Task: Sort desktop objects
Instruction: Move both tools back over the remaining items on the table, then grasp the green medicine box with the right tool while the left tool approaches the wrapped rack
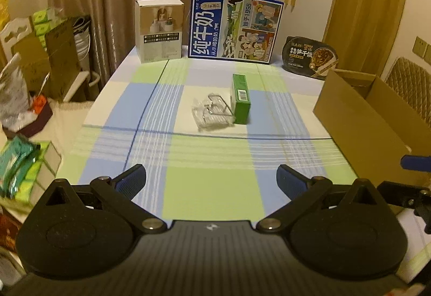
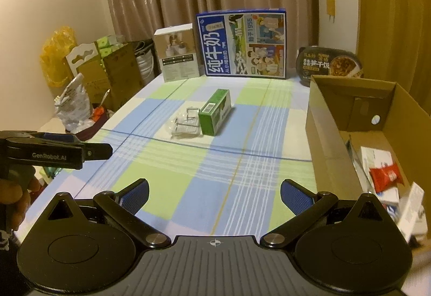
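Note:
A green carton (image 1: 240,98) lies on the checked tablecloth (image 1: 210,166), also in the right wrist view (image 2: 215,112). A clear plastic bag with metal hooks (image 1: 212,113) lies touching its left side, also in the right wrist view (image 2: 186,123). An open cardboard box (image 2: 358,129) stands at the right and holds several packets, among them a red one (image 2: 385,175). My left gripper (image 1: 211,183) is open and empty over the near table. My right gripper (image 2: 214,196) is open and empty, beside the box. The left gripper shows in the right wrist view (image 2: 80,152).
At the back stand a white product box (image 1: 160,31), a blue milk carton case (image 1: 234,27) and a black instant-meal bowl (image 1: 309,56). The cardboard box (image 1: 377,118) blocks the right side. Bags and boxes (image 1: 40,53) crowd the left beyond the table edge.

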`<state>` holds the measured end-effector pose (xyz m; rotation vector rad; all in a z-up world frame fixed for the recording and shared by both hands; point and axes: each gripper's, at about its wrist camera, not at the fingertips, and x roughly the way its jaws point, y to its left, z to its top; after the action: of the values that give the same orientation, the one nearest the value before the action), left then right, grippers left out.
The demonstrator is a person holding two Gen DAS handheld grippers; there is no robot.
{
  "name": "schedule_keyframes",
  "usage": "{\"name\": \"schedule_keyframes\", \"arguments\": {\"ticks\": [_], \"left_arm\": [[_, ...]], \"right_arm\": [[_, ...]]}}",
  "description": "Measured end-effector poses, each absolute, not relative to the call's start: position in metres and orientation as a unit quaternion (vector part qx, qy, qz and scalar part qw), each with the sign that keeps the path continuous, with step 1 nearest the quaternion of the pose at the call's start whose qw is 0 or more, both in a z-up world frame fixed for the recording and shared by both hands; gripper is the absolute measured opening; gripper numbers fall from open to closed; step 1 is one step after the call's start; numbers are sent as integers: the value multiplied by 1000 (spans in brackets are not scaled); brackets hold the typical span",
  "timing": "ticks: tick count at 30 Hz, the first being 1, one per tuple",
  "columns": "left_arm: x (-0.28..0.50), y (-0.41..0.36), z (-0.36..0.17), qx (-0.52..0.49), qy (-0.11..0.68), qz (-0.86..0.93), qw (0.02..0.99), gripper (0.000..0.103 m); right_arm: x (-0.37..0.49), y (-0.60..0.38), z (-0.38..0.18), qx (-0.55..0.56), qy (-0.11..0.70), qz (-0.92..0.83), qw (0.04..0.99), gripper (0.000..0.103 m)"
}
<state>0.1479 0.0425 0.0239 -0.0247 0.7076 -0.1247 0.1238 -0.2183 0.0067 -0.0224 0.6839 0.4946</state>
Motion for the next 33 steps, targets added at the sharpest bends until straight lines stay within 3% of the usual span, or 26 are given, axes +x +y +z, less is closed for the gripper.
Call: {"name": "schedule_keyframes", "arguments": {"ticks": [11,17,27,33], "left_arm": [[223,42,-13,30,346,-91,933,101],[260,42,-38,38,339,-100,935,101],[312,36,-58,57,325,-114,937,101],[332,40,-65,49,322,-116,938,100]], "right_arm": [[195,-188,-16,-25,337,244,909,100],[236,-170,-32,-30,337,255,906,87],[304,-144,-53,-14,335,245,910,81],[332,-126,-69,-17,343,254,904,73]]}}
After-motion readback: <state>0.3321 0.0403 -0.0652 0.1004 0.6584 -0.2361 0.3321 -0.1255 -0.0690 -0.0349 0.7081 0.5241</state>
